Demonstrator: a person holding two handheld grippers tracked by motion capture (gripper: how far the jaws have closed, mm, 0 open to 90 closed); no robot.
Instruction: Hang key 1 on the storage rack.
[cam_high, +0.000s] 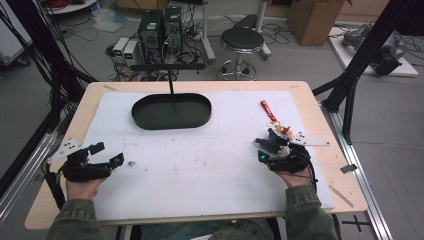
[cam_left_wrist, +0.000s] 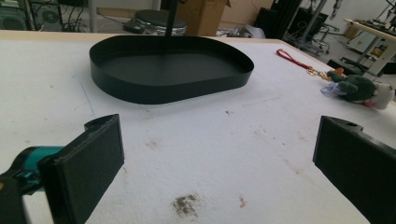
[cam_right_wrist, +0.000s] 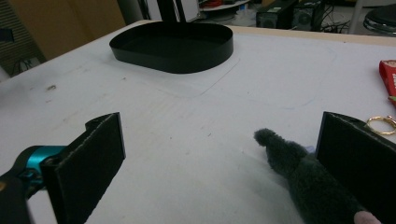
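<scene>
A small plush toy (cam_right_wrist: 303, 177), dark grey-green and furry, lies on the white mat (cam_high: 200, 165), well to the right of the black oval tray (cam_high: 171, 111) and nearer the person than the tray is. In the left gripper view the plush toy (cam_left_wrist: 357, 87) shows a pale end and a bit of orange, though its exact shape is hard to make out at that distance. A gold ring (cam_right_wrist: 380, 124) and a red strap (cam_high: 268, 110) run from the toy away from the person, the strap lying to the right of the tray at roughly the tray's depth on the table.

The right gripper (cam_high: 267, 147) sits at the toy, its jaws spread wide. In the right gripper view the toy lies between them, close against the right-hand jaw, and whether it touches that jaw I cannot tell; the other jaw stands well clear of it.

The left gripper (cam_high: 107, 154) is near the front left of the tray, well apart from it, low over bare mat. Its jaws are also spread wide with nothing between them.

The tray is empty, with a thin black post (cam_high: 171, 82) rising at its far rim. The mat covers most of the wooden table (cam_high: 310, 95).
</scene>
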